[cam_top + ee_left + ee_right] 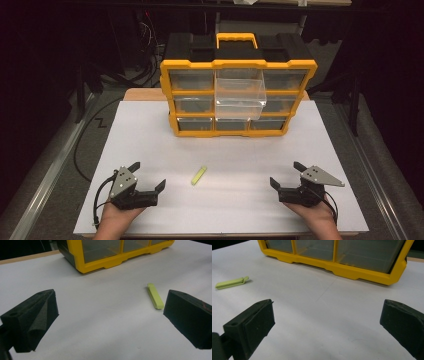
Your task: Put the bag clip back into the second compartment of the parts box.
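Clip (199, 175), slim lime plastic, lies flat between both tongs (150, 176) (285, 173), released.

My left gripper (149, 175) sits low at the near left of the counter (240, 210), held from below in my left hand (117, 216), its jaws spread wide with nothing between them and pointing forward and slightly inward. My right gripper (287, 174) mirrors it at the near right, cradled in my right hand (320, 217), jaws likewise wide apart and holding nothing. Both forearms come in from the near edge, well apart.
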Demonstrator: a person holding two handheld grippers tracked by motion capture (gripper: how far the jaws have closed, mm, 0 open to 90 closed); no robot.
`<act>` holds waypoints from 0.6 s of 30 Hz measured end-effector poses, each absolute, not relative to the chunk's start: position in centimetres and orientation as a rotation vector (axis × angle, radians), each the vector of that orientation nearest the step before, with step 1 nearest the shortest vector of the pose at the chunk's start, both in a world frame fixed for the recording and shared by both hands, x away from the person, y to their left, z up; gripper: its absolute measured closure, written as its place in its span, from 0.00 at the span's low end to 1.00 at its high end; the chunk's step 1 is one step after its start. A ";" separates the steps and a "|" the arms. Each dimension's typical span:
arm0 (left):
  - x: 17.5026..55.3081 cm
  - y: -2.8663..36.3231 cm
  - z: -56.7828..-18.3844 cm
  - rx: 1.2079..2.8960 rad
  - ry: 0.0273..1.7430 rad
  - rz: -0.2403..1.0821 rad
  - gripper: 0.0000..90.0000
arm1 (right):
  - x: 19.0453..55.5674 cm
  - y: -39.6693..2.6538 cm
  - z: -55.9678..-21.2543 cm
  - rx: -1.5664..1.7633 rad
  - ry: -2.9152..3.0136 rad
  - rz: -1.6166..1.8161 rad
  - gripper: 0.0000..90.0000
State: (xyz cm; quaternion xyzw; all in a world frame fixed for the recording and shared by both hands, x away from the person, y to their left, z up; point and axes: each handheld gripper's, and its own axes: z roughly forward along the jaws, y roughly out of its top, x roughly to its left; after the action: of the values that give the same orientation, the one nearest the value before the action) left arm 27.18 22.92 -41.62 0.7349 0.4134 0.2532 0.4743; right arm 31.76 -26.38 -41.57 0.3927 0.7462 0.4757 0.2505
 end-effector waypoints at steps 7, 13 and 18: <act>27.2 22.9 -41.6 1.795 0.999 0.605 0.01 | 31.8 -26.6 -41.6 1.074 2.029 1.294 0.00; 27.2 22.8 -41.5 1.782 0.993 0.609 0.00 | 31.8 -26.3 -41.6 1.056 2.036 1.293 0.00; 27.2 22.9 -41.5 1.777 0.995 0.604 0.00 | 31.8 -26.1 -41.5 1.056 2.041 1.298 0.00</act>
State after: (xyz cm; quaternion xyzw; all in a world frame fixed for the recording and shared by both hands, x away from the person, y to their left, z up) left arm 27.18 22.91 -41.50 0.7305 0.4091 0.2483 0.4872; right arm 31.81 -26.09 -41.53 0.3876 0.7492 0.4763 0.2485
